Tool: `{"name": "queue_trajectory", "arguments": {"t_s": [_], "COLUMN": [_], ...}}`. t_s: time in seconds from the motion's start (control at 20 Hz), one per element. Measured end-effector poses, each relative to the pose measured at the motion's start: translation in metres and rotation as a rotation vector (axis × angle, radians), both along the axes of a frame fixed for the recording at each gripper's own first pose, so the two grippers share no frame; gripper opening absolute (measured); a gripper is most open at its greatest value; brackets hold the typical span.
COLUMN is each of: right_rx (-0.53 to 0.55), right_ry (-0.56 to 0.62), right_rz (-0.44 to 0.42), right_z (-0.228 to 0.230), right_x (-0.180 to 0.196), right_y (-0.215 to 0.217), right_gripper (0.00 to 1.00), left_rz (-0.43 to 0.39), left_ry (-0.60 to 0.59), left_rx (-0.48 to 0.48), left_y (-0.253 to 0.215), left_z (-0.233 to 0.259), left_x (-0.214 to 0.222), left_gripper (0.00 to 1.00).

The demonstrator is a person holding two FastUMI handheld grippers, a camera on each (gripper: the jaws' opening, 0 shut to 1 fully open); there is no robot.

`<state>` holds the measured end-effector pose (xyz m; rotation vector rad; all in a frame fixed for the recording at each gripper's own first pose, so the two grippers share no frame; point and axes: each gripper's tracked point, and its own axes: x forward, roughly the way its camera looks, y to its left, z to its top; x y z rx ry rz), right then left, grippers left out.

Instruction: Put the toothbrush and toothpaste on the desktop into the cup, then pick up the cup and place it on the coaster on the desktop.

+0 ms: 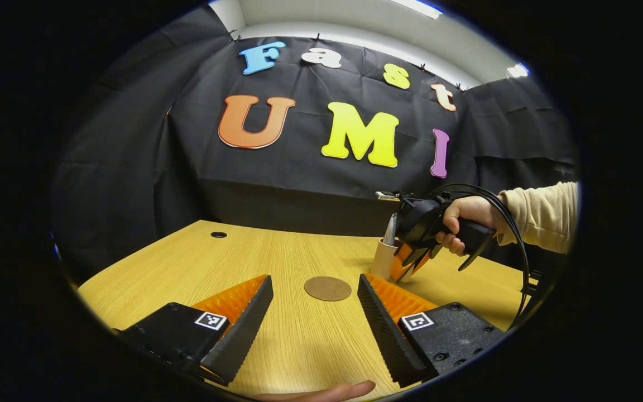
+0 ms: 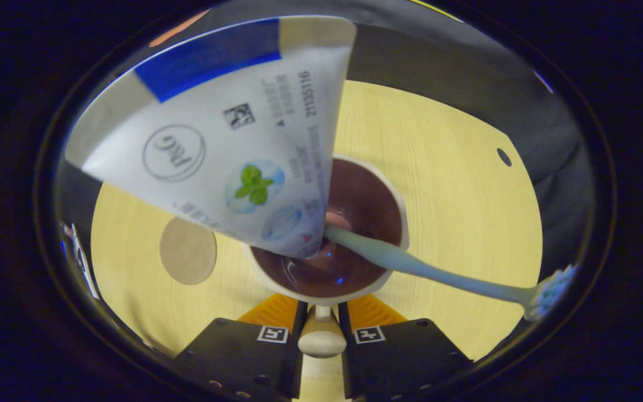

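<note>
The right claw (image 2: 321,329) pinches the cup's handle (image 2: 321,341); toothpaste (image 2: 226,151) and toothbrush (image 2: 411,262) stand inside the cup (image 2: 397,206). The left claw (image 1: 313,312) gapes wide, empty, over the worktop (image 1: 277,251) near the coaster (image 1: 327,288).

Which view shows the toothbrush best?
Right gripper view: the toothbrush stands in the cup, its handle leaning out over the rim, bristles up beside the toothpaste. Left gripper view has the cup far off; no toothbrush can be made out there.

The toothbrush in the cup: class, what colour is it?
Pale blue toothbrush, clearest in the right gripper view.
</note>
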<state>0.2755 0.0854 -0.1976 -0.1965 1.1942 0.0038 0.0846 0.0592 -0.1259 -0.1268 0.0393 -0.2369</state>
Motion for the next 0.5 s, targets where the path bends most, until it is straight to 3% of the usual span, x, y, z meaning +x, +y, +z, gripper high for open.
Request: {"name": "queue_trajectory", "arguments": {"t_s": [0.5], "right_rx": [0.013], "right_ry": [-0.037], "right_rz": [0.091], "right_z": [0.013], "right_x": [-0.015], "right_y": [0.027], "right_gripper": [0.26], "left_rz": [0.016], "left_ry": [-0.013], "left_rx": [0.02], "left_y": [0.006], "left_z": [0.0], "left_x": [-0.004], "left_gripper": [0.97]}}
